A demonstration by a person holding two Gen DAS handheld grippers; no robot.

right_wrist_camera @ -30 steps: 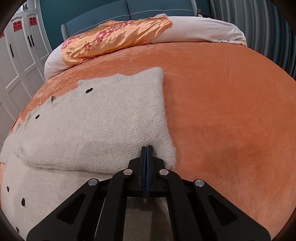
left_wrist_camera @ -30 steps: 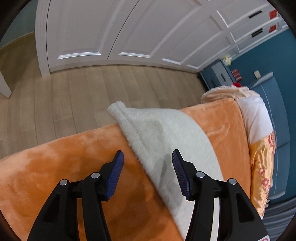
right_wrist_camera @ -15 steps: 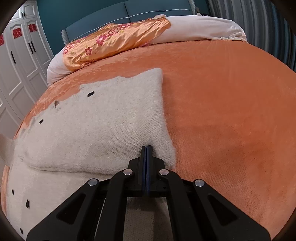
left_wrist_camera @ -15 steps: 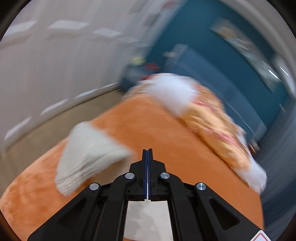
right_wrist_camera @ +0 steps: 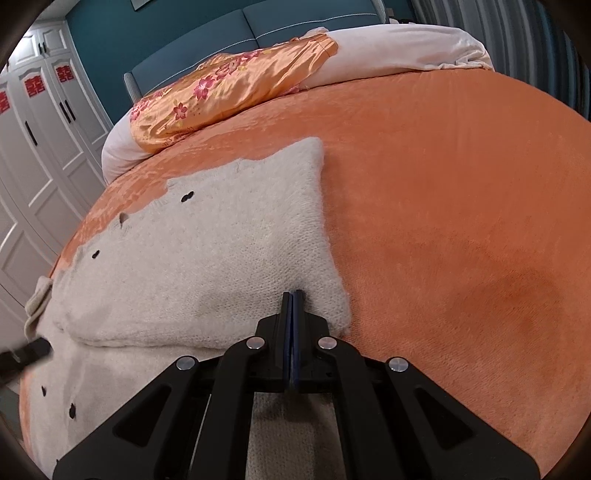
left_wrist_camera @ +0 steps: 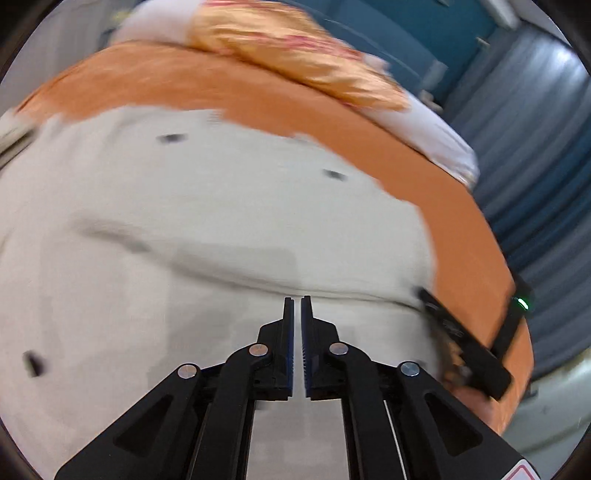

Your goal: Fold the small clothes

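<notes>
A cream knitted garment (right_wrist_camera: 207, 266) with small dark spots lies partly folded on the orange bedspread (right_wrist_camera: 461, 221). My right gripper (right_wrist_camera: 292, 295) is shut at the near right corner of the folded layer; whether cloth is pinched I cannot tell. My left gripper (left_wrist_camera: 297, 300) hangs over the same garment (left_wrist_camera: 207, 206), its jaws nearly shut with a thin gap and nothing between them. The right gripper also shows in the left wrist view (left_wrist_camera: 465, 347) at the garment's right edge. The left gripper's blurred tip shows in the right wrist view (right_wrist_camera: 26, 352) at the far left.
An orange floral quilt (right_wrist_camera: 229, 92) and white pillows (right_wrist_camera: 406, 48) lie at the head of the bed by a blue headboard (right_wrist_camera: 258, 22). White wardrobe doors (right_wrist_camera: 33, 147) stand on the left. Striped curtains (left_wrist_camera: 535, 184) hang past the bed's right side.
My left gripper has shut, swung away from the bed's edge and the floor, and now sits over the garment. The right gripper has stayed shut at the fold's corner.
</notes>
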